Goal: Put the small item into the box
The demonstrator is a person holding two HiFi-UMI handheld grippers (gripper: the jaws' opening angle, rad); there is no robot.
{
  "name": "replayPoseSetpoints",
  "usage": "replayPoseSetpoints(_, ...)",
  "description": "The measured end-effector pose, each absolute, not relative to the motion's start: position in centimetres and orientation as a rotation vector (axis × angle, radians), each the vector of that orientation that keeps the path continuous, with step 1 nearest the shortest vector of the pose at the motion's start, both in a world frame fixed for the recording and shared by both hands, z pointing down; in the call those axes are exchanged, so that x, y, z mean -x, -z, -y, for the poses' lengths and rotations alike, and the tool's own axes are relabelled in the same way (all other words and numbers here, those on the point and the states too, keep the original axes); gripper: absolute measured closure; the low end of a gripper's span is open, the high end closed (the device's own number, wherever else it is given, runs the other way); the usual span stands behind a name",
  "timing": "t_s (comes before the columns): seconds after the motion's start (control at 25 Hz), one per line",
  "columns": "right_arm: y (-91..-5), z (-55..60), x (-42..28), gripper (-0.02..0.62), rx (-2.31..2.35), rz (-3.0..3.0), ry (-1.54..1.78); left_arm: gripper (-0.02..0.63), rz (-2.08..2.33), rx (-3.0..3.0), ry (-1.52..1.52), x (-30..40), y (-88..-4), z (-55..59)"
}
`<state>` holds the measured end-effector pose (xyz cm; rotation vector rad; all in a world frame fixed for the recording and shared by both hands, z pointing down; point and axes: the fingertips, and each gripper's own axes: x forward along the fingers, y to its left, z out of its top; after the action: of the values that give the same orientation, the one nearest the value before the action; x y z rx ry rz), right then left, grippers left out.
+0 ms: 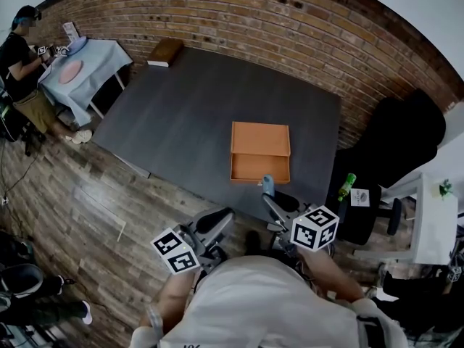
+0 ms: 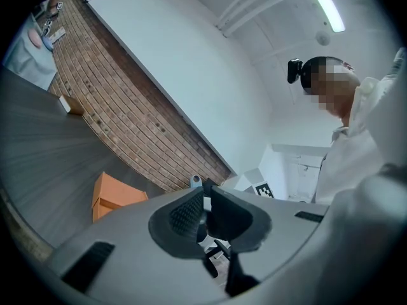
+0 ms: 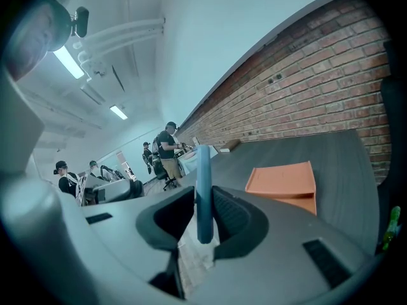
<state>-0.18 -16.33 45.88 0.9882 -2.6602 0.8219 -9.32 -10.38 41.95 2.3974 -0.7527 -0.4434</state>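
An open orange box (image 1: 259, 151) lies on the dark grey table (image 1: 181, 114), near its front edge; the same box (image 3: 283, 180) shows ahead and to the right in the right gripper view. My right gripper (image 1: 270, 194) hovers just in front of the box, at the table's edge. It is shut on a small flat blue item (image 1: 267, 185), which stands upright between its pads (image 3: 204, 189). My left gripper (image 1: 217, 220) hangs off the table, lower and to the left. Its jaws are closed together with nothing in them (image 2: 205, 202), and the box (image 2: 114, 197) shows to their left.
A brown book-like block (image 1: 165, 51) lies at the table's far corner against the brick wall. A black office chair (image 1: 395, 143) and a green bottle (image 1: 346, 187) stand to the right. A person sits at a small cloth-covered table (image 1: 80, 67) at far left.
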Motion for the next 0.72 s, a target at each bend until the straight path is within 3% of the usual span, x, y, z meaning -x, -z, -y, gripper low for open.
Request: replayPoseSetpoints(0.72, -44.5, 19.6, -0.4, 0.495, -0.973, 2.653, -0.657, 0.563, 0.762, -2.454, 0.413, 9.0, -40.9, 13.9)
